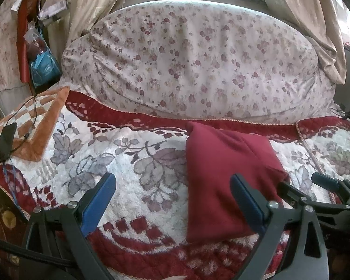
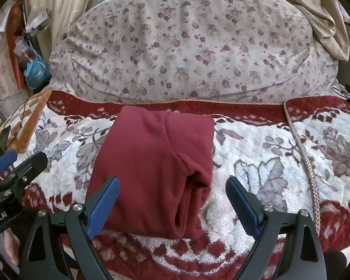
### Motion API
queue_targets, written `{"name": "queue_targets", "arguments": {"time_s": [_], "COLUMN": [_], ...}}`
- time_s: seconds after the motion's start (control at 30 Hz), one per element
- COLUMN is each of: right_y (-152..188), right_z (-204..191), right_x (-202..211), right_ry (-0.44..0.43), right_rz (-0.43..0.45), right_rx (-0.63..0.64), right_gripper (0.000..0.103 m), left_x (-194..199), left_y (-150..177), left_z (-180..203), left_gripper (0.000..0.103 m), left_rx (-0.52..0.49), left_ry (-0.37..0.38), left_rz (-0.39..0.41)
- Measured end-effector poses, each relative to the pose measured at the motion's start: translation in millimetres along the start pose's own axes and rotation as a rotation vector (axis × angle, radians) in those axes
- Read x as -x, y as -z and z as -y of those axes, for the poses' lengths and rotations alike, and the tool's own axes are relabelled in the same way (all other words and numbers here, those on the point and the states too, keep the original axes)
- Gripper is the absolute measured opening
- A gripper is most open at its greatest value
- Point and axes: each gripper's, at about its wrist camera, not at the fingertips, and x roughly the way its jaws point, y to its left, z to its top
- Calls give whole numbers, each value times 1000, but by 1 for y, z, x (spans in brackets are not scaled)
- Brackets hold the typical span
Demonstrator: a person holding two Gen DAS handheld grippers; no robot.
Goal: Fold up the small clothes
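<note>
A dark red garment point(image 2: 151, 170) lies folded into a compact rectangle on the plush red-and-white floral blanket point(image 2: 268, 163). It also shows in the left wrist view point(image 1: 221, 182), right of centre. My right gripper point(image 2: 172, 200) is open, its jaws wide apart above the near edge of the garment, holding nothing. My left gripper point(image 1: 172, 200) is open and empty over the blanket, just left of the garment; its right finger point(image 1: 247, 200) overlaps the garment's near side. The right gripper's fingers point(image 1: 324, 182) show at the right edge of the left wrist view.
A large floral quilt bundle point(image 2: 186, 46) fills the back of the bed. An orange checked pillow point(image 1: 32, 121) with a black phone point(image 1: 4, 140) and cable lies at far left. A braided cord point(image 2: 303, 154) runs across the blanket at right. Beige curtains point(image 1: 315, 23) hang behind.
</note>
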Motion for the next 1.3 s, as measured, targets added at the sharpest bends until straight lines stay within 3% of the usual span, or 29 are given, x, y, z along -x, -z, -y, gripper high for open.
{"name": "queue_targets", "arguments": {"time_s": [1.3], "right_y": [-31], "right_z": [6], "right_x": [-73], "right_ry": [13], "right_rz": [-65], "right_rx": [24], "right_gripper": [95], "left_x": [-88], "left_y": [-33], "left_z": [3], "left_gripper": [97], "left_rx": [-39], "left_ry": [26], "left_rz": [-79]}}
